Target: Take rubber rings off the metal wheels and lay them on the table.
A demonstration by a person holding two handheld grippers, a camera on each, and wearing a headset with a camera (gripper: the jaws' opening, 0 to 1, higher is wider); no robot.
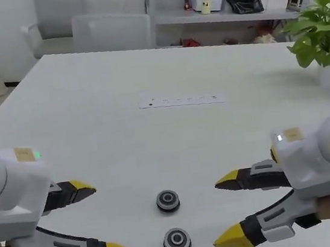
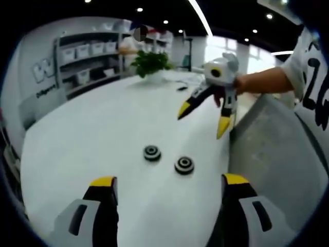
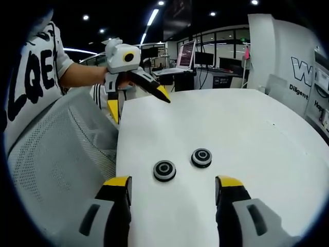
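Wheels: near wheel [image 1: 177, 242] and far wheel [image 1: 168, 200] lie flat at lower centre of bench [image 1: 146, 71], rubber rings [image 1: 160, 204] on.
Left claw [image 1: 105, 223]: spread, empty.
Right claw [image 1: 225, 210]: spread, empty.
Bearing: I judge both wheels midway between the claws, neither side nearer.

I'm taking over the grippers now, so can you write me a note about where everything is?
Left gripper: open, empty, left of the wheels.
Right gripper: open, empty, right of them.
Far wheel and near wheel lie flat on the white table, close together between the grippers.
Done: nothing yet; both seem to wear their black rubber rings.
Left: pull off both rings, lay them on the table.
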